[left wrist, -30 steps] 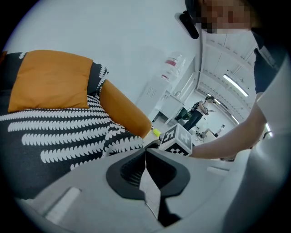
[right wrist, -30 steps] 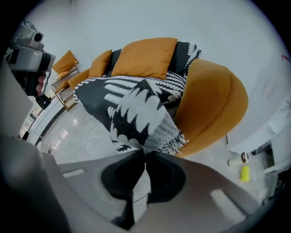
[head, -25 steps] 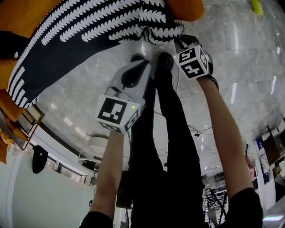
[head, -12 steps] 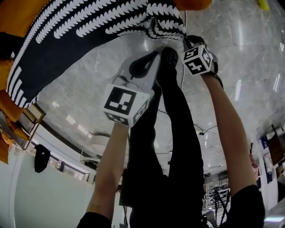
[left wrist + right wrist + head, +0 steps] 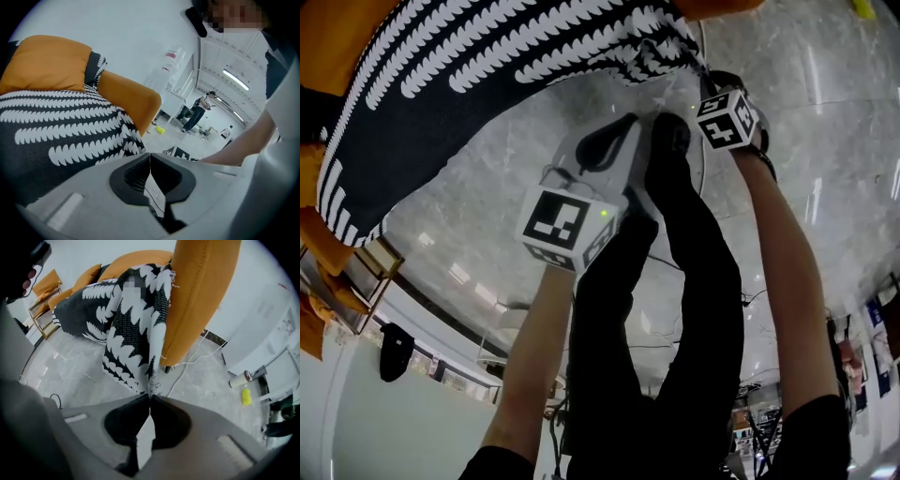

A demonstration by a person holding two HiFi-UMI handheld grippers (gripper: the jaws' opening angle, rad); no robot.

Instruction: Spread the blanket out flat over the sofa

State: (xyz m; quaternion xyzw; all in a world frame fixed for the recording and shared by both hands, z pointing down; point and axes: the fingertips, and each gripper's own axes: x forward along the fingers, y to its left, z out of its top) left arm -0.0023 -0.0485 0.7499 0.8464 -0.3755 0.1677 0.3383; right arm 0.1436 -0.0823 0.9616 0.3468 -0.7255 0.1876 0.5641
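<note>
Change: over the last second, in the head view, both grippers have been carried slightly to the right. The bunched corner of the black woven blanket with rows of white leaf shapes (image 5: 487,84) has been drawn to the right with them, along the orange upholstered sofa (image 5: 337,42).
Meaning for the task: the cloth is judged to be in the middle of being pulled toward the sofa's right end. Spreading is under way but not done, since the corner is gathered rather than flat.
Head view: the left gripper (image 5: 623,127) is held over the glossy grey marble floor (image 5: 469,206), near the blanket's edge but apart from it. The right gripper (image 5: 711,89) is seen farther right, at the gathered corner.
Left gripper view: the jaws of the left gripper (image 5: 150,155) are pressed together with nothing between them. The blanket (image 5: 61,136) lies to the left over the sofa (image 5: 42,65).
Right gripper view: the right gripper (image 5: 151,397) is clamped on the blanket's hanging corner. The blanket (image 5: 133,319) is stretched from the jaw tips up to the sofa (image 5: 197,296).
Blanket position: it is draped over the seat and one arm, and part of it is hanging above the floor (image 5: 70,366).
</note>
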